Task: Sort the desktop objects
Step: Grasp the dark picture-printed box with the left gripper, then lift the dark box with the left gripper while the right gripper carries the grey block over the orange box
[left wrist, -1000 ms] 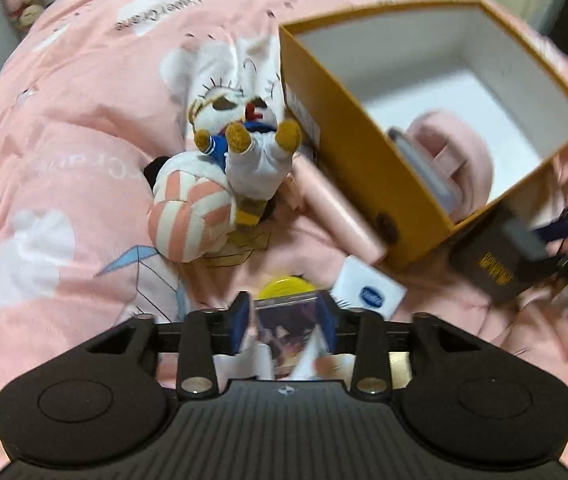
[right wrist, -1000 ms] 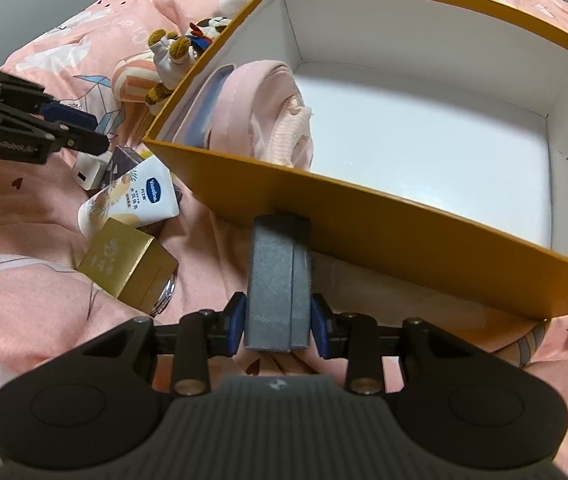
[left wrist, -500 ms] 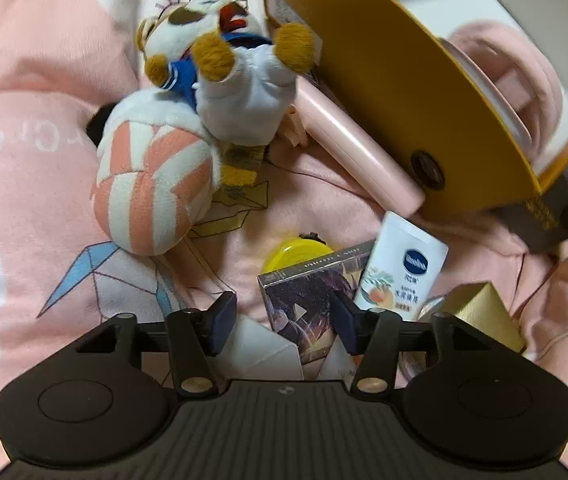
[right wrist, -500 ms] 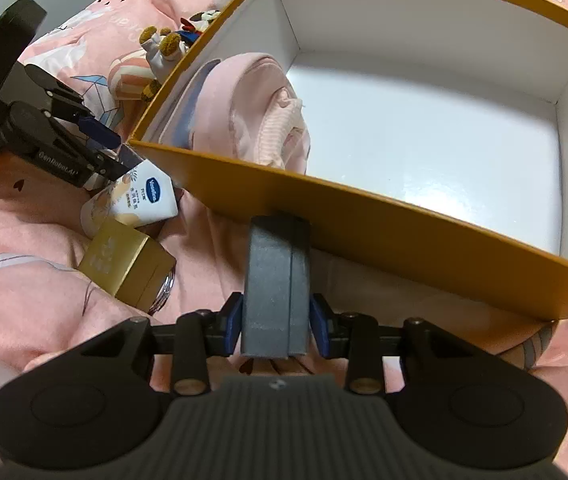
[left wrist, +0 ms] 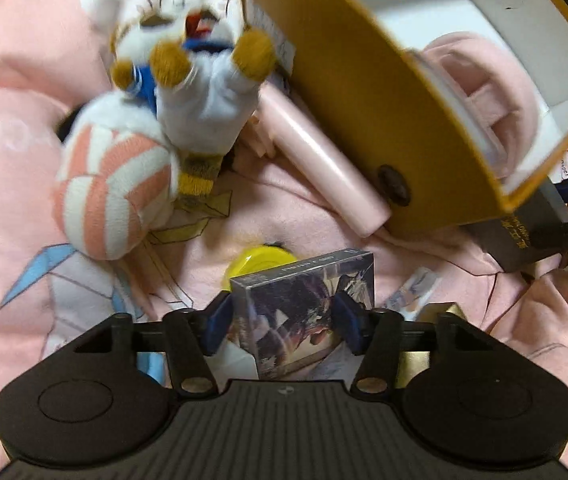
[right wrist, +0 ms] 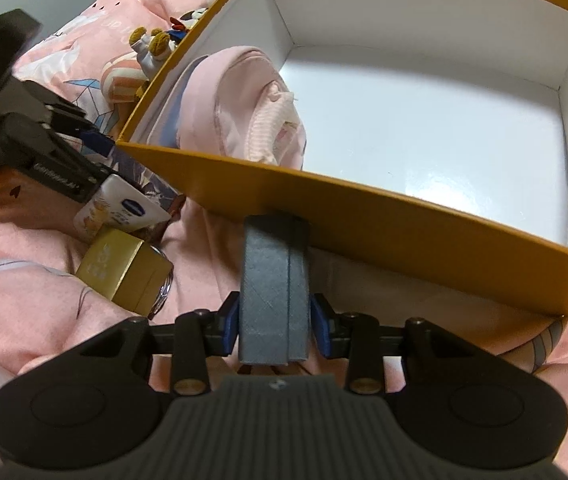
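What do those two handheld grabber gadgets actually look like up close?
Both are matte black plastic. The left gripper and the right gripper each have a ribbed centre panel, two rounded lobes with a shallow disc, brass-coloured pivot pins and dark blue finger pads. In the right wrist view, the left gripper's side carries small white lettering, too blurred to read. No cables show.

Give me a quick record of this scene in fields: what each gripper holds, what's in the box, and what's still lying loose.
left gripper: shut on printed card box
right gripper: shut on grey box
yellow box: holds pink cloth, mostly bare floor
loose on bedding: plush toy, pink tube, yellow lid, cream tube, gold box
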The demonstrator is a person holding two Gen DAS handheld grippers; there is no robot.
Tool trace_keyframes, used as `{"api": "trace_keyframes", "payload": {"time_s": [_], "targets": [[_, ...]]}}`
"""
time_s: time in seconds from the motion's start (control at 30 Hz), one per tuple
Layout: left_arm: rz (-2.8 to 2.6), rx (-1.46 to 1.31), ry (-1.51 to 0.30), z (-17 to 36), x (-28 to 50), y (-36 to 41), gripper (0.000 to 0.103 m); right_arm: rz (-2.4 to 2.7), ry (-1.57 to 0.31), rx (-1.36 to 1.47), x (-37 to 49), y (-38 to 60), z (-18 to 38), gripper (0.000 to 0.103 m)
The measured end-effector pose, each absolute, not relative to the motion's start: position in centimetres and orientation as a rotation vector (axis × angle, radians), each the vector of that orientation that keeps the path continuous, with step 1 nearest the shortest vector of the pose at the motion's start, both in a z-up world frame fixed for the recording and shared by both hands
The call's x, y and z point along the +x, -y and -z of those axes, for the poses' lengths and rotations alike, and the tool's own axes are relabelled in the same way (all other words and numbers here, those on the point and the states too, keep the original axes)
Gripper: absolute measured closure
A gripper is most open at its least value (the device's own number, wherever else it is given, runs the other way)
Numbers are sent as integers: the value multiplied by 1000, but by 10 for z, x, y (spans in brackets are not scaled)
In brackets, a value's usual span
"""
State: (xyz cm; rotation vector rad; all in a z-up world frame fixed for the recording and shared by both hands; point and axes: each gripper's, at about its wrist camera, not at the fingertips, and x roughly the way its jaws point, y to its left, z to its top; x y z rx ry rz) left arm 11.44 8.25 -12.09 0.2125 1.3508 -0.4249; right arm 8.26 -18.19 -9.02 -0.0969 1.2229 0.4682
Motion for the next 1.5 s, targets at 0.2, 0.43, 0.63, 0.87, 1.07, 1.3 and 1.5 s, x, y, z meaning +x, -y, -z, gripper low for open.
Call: {"api": "trace_keyframes", "payload": {"time_s": [0.2, 0.43, 0.63, 0.87, 1.07, 1.3, 1.5], "targets": [[402, 246, -1258, 95, 87, -68, 55, -466, -1212, -109, 81, 181, 89, 64], [414, 277, -1200, 67, 67, -48, 61, -463, -1206, -70, 78, 186, 89, 65], [434, 348, -1187, 76, 50, -38, 62, -450, -1223, 20, 80, 191, 96, 65], [356, 505, -1097, 74, 26, -23, 68, -434, -1165, 4, 68, 195, 81, 67], [300, 362, -1018, 47, 16, -34, 76, -442, -1103, 28, 59, 203, 57, 67], [311, 164, -960, 1, 5, -48, 76, -502, -1042, 73, 50, 207, 23, 67], [352, 4, -901, -46, 2, -53, 77, -541, -961, 152, 45, 219, -11, 67]]}}
